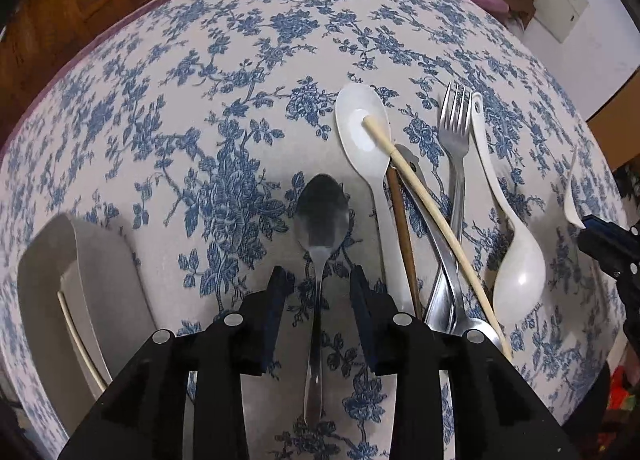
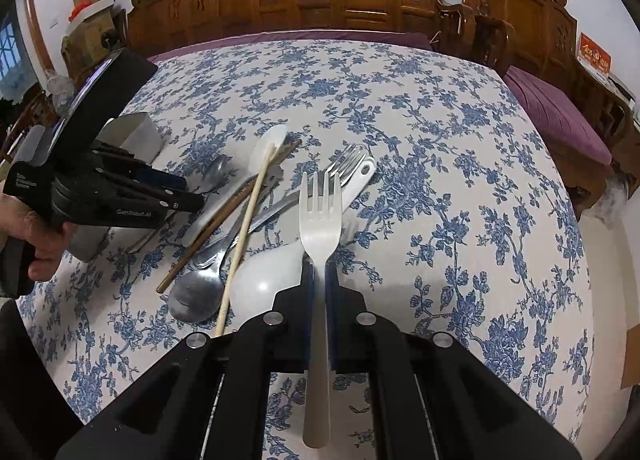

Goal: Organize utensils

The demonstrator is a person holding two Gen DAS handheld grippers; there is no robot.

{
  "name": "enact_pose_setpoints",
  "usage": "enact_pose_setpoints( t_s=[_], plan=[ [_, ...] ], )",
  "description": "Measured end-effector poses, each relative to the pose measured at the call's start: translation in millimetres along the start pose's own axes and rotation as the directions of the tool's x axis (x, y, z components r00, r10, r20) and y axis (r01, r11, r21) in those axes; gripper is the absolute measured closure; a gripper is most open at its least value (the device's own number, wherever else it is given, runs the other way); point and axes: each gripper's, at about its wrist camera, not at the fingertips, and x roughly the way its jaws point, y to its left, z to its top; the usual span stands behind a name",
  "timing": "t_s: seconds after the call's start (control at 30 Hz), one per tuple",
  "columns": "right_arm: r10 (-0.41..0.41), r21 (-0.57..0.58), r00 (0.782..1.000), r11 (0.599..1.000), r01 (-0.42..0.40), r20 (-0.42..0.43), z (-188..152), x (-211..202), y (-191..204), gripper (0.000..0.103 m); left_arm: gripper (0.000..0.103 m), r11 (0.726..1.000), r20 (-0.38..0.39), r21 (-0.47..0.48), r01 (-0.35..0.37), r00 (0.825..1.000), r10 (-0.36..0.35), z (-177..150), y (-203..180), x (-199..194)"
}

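A table under a blue-flowered cloth point(image 1: 192, 108) fills both views. In the left wrist view, a grey container point(image 1: 86, 292) sits at about eight o'clock with one pale chopstick point(image 1: 78, 340) lying inside. The left gripper point(image 1: 319, 280) hovers low over the cloth, its jaws spread wide on either side of the handle of a metal spoon point(image 1: 320, 216), not touching it; the spoon's bowl points toward twelve o'clock. Just to the right, from one to four o'clock, lies the utensil heap: a flat white rice paddle point(image 1: 362, 128), a dark brown chopstick point(image 1: 402, 216) and a light chopstick point(image 1: 432, 216) crossing over it, a metal fork point(image 1: 454, 132), and a white ladle-like spoon point(image 1: 516, 260) (bowl toward the camera).

In the right wrist view, the right gripper point(image 2: 319, 272) has its jaws pressed tight against the handle of a white plastic fork point(image 2: 320, 220), held above the cloth, tines toward twelve o'clock. The heap lies at nine to eleven o'clock.
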Motion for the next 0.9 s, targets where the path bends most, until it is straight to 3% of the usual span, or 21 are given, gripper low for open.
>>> enact_pose_setpoints(
  t_s=[0.1,0.13,0.17,0.37,0.77,0.9],
  plan=[
    [0.004,0.006,1.0,1.0,-0.004,0.001,-1.0,0.3,-2.5,0.096,0.075,1.0,-0.016,-0.003,-0.004,1.0,0.004,4.8,1.3,2.2],
    [0.005,0.007,1.0,1.0,-0.005,0.002,-1.0,0.6,-3.0,0.096,0.082,1.0,-0.015,-0.003,-0.007,1.0,0.007,5.3,1.8,2.2],
    [0.007,0.008,1.0,1.0,-0.007,0.003,-1.0,0.9,-3.2,0.096,0.098,1.0,-0.008,-0.008,-0.01,1.0,0.01,6.4,4.0,2.6],
    [0.018,0.011,1.0,1.0,-0.018,0.012,0.0,-0.6,0.8,0.096,0.1,1.0,0.033,0.002,-0.03,0.999,0.03,1.1,2.2,1.4],
    [0.021,-0.022,0.999,1.0,-0.021,0.037,7.6,-15.3,16.7,0.096,0.103,0.999,0.057,-0.039,0.033,0.998,-0.031,-14.4,13.6,-17.4],
    [0.028,-0.026,0.999,0.999,-0.027,0.038,7.9,-15.6,19.1,0.096,0.103,0.998,0.032,-0.019,0.052,0.998,-0.051,-25.2,13.4,-28.4]
  ],
)
